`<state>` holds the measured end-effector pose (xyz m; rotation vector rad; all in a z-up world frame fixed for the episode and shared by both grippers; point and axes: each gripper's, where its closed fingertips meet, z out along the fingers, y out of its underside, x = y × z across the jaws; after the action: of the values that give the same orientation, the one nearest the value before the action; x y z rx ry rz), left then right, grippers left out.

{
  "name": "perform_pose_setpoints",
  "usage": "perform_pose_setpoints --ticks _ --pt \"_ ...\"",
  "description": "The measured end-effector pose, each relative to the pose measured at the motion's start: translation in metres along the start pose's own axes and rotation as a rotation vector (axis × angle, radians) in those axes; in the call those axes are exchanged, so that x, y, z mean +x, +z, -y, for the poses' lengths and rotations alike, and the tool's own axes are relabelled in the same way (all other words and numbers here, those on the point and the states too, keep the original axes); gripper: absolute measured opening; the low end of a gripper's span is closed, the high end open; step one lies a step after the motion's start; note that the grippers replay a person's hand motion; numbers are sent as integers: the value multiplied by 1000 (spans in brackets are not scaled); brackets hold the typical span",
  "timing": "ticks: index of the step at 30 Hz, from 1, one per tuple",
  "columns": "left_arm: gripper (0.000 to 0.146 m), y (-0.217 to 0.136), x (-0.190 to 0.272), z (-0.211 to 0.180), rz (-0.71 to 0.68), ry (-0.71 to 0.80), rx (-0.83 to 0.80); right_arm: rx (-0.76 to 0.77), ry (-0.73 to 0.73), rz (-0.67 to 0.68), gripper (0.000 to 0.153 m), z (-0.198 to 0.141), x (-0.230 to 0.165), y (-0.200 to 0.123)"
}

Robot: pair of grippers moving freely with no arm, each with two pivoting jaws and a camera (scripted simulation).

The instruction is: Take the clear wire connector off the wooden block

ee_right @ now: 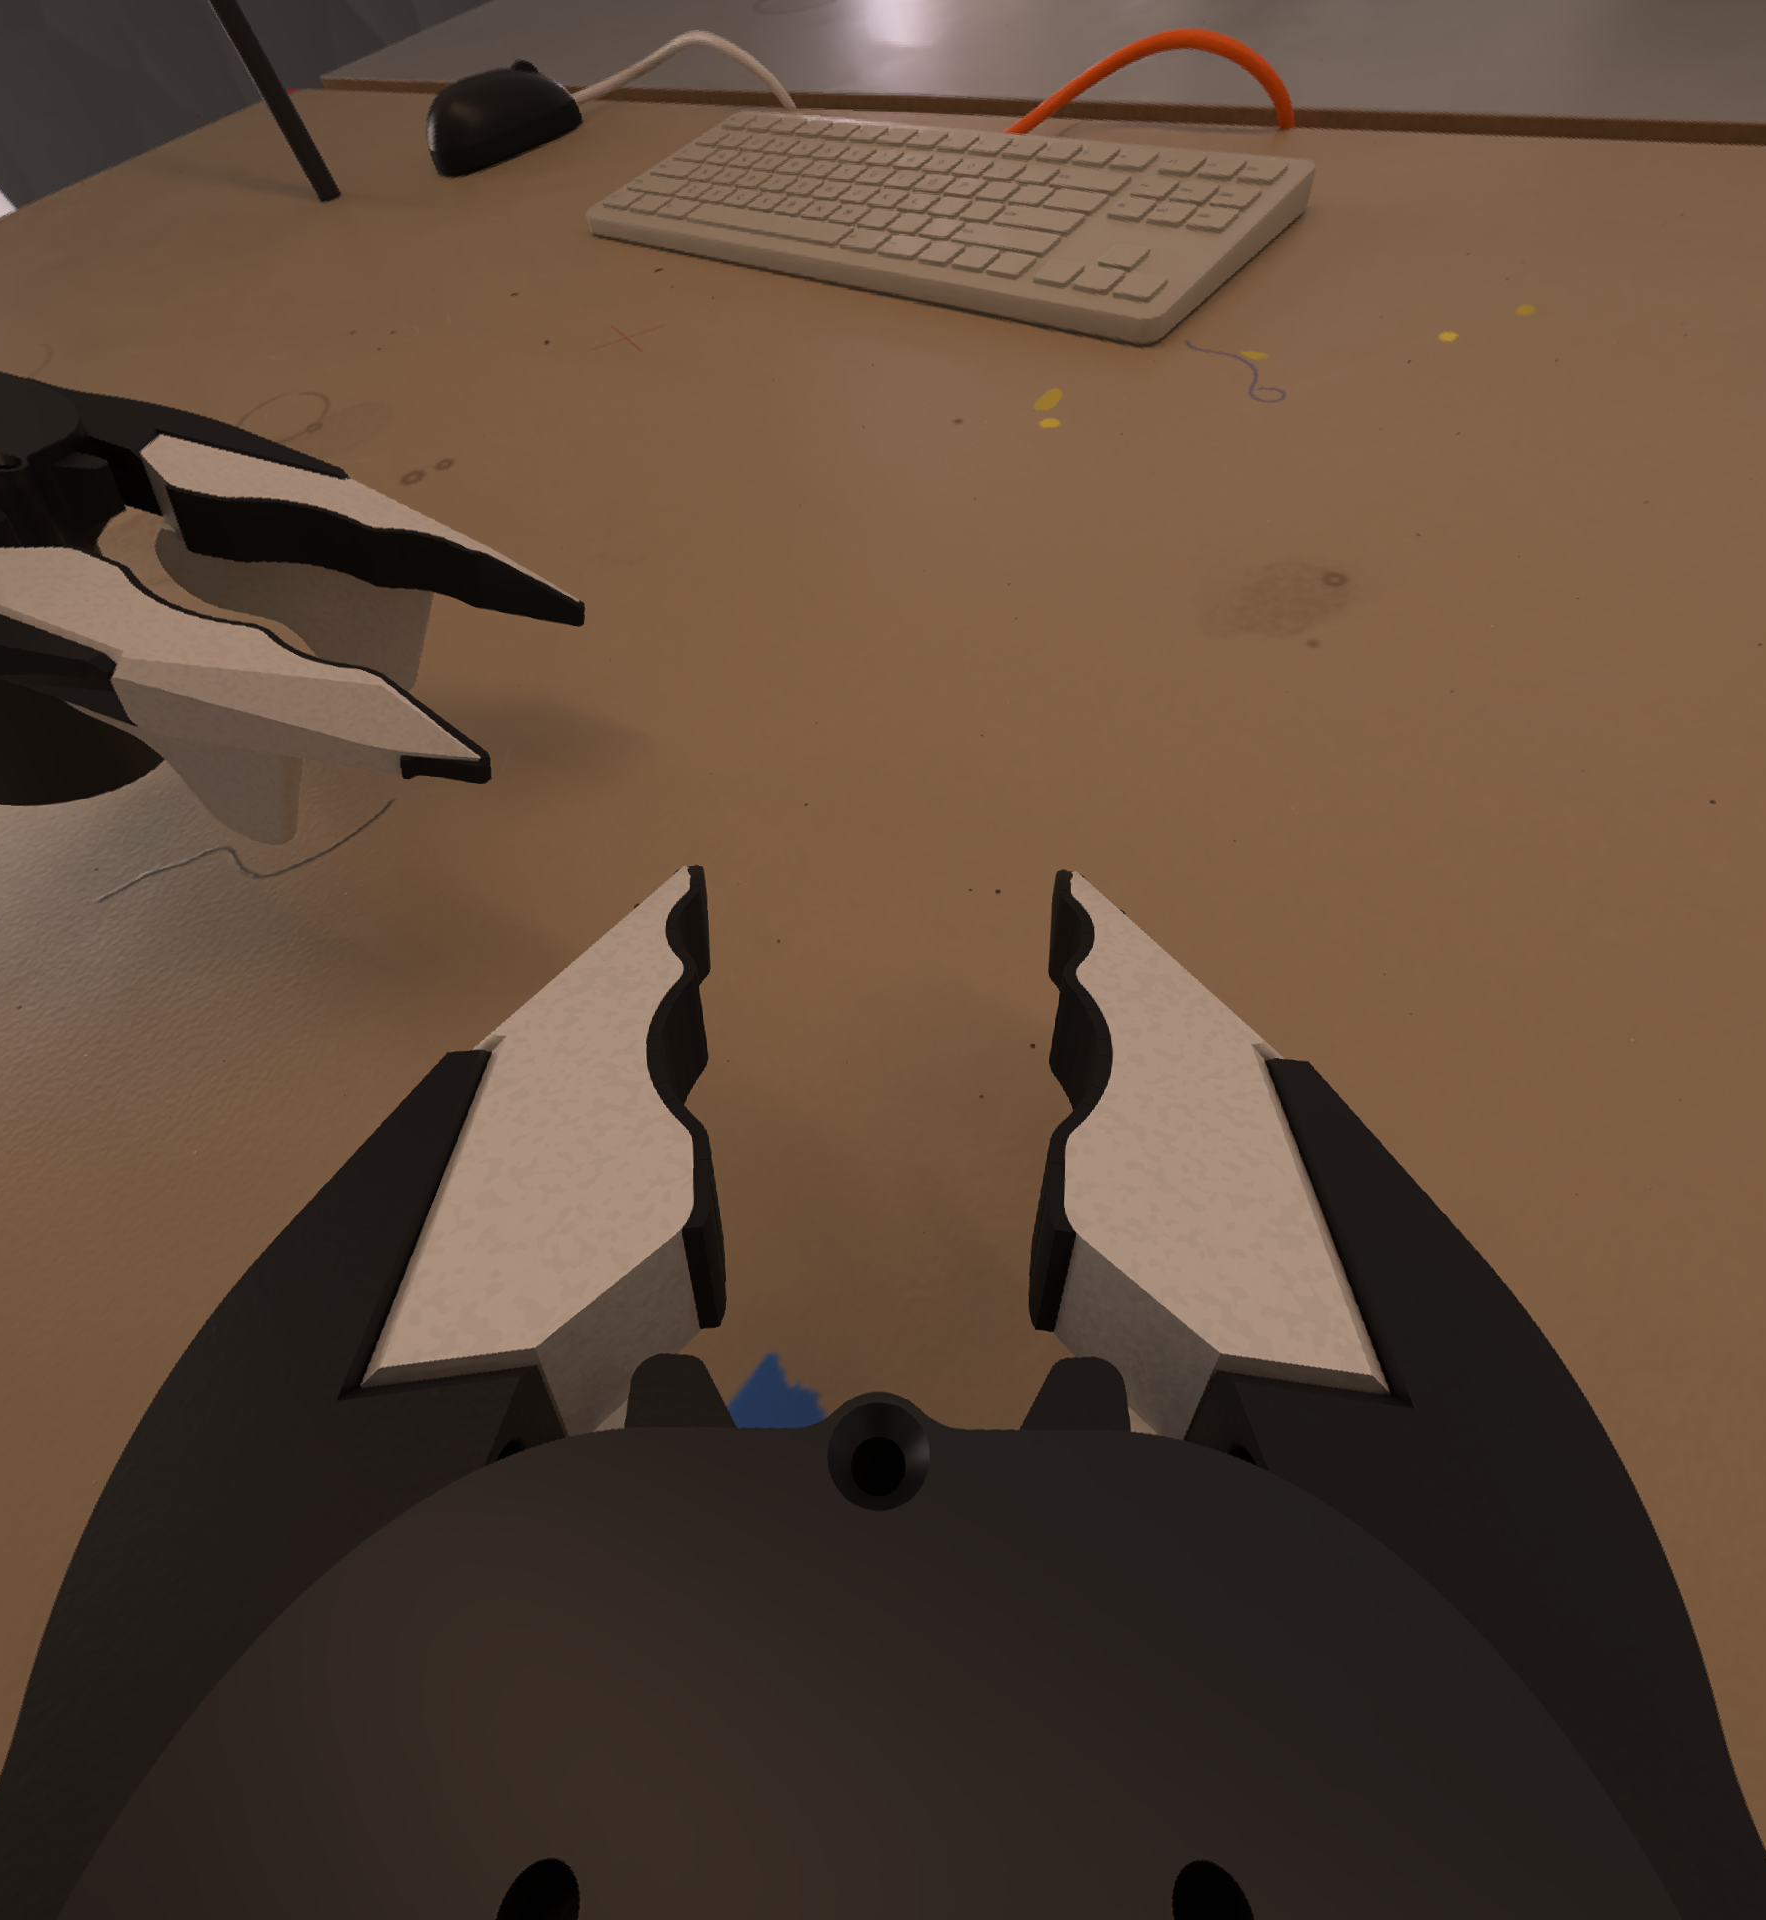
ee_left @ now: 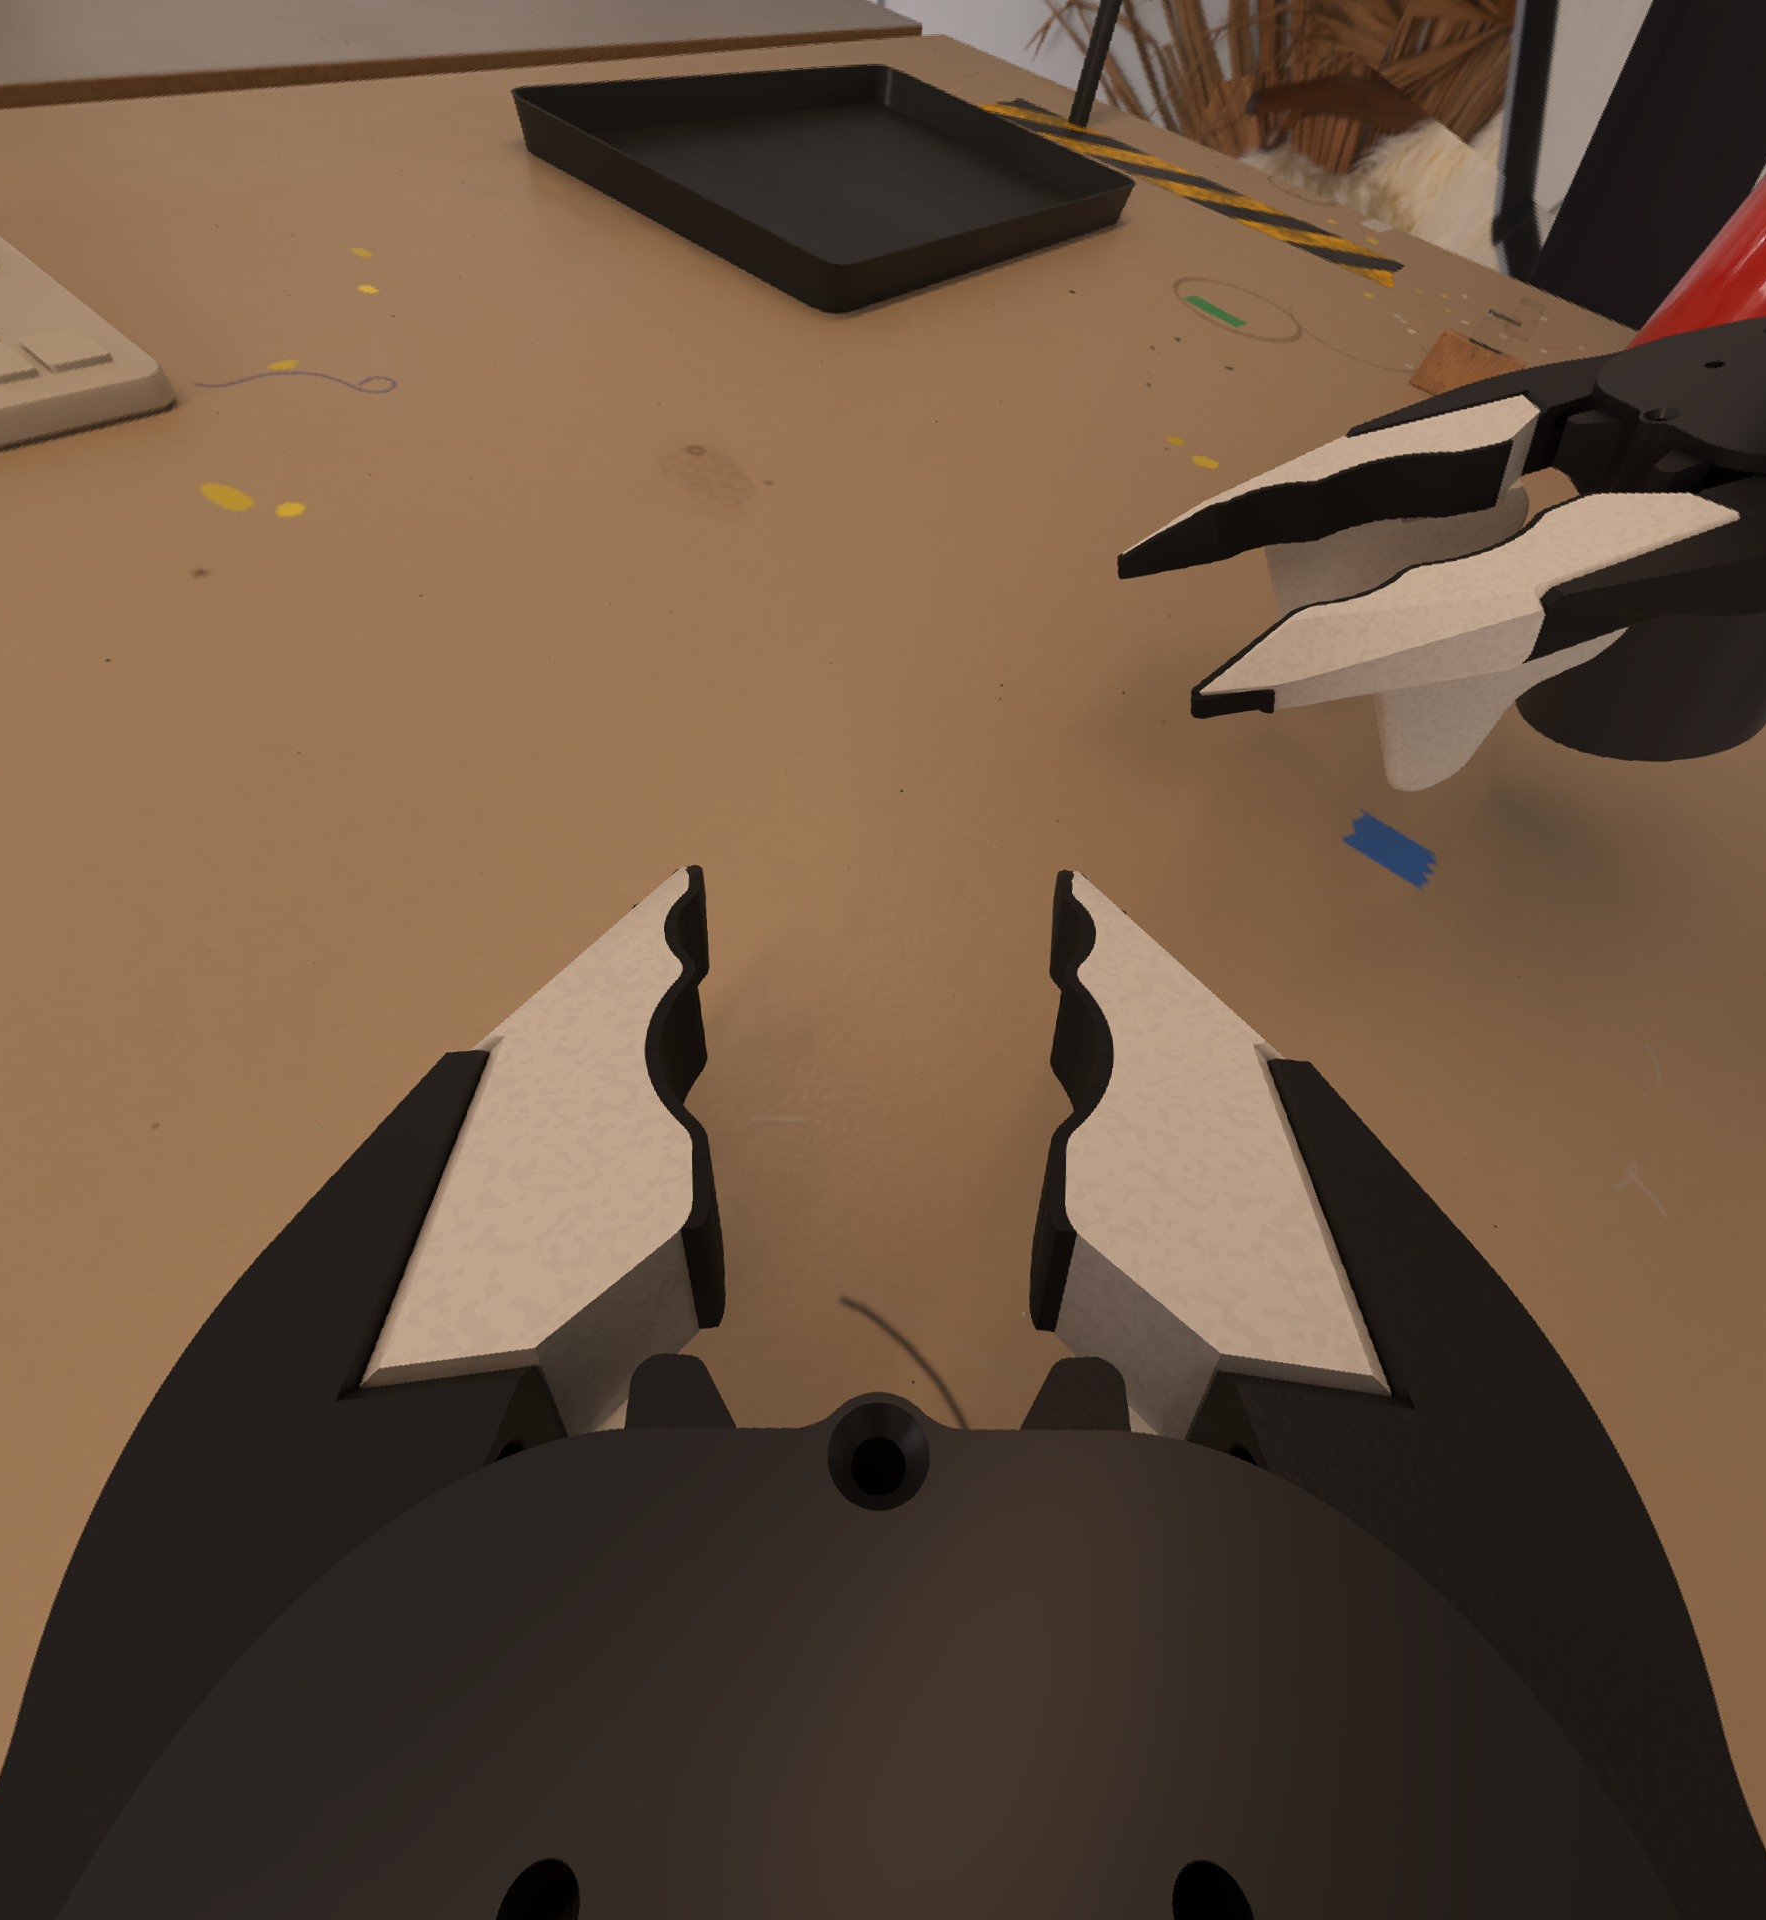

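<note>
My left gripper (ee_left: 879, 873) is open and empty, low over bare brown tabletop (ee_left: 650, 675). My right gripper (ee_right: 879, 873) is also open and empty over the table. Each shows in the other's view: the right gripper (ee_left: 1159, 636) at the right, the left gripper (ee_right: 531, 691) at the left, both with jaws apart. A small corner of a wooden block (ee_left: 1466, 364) shows at the far right, just behind the right gripper. I cannot make out the clear wire connector in either view.
A black tray (ee_left: 1066, 223) stands at the back. A beige keyboard (ee_right: 962, 218), black mouse (ee_right: 500, 120) and orange cable (ee_right: 1170, 57) lie far off. A red cylinder (ee_left: 1762, 260), blue tape (ee_left: 1388, 847) and striped hazard tape (ee_left: 1201, 187) are at the right.
</note>
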<state>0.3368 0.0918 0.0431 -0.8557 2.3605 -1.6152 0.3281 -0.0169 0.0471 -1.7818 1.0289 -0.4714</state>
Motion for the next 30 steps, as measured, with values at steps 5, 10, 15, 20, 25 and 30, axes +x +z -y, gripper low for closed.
perform_pose_setpoints --ticks 5,10,15,20,25,30 --pt "67 0 2 0 -8 -5 1 8 0 -3 66 3 0 0" --pt "67 1 5 0 -14 -4 -1 43 -4 -11 67 16 1 -7" --pt "69 0 4 0 0 -18 -1 224 7 -114 65 73 28 -54" --pt "76 -2 -1 2 25 -53 5 345 0 -404 66 106 109 -139" --pt "76 -3 2 2 15 -52 4 301 18 -815 72 77 211 -244" --pt "75 -1 1 0 16 -68 -1 194 191 -903 73 28 281 -313"
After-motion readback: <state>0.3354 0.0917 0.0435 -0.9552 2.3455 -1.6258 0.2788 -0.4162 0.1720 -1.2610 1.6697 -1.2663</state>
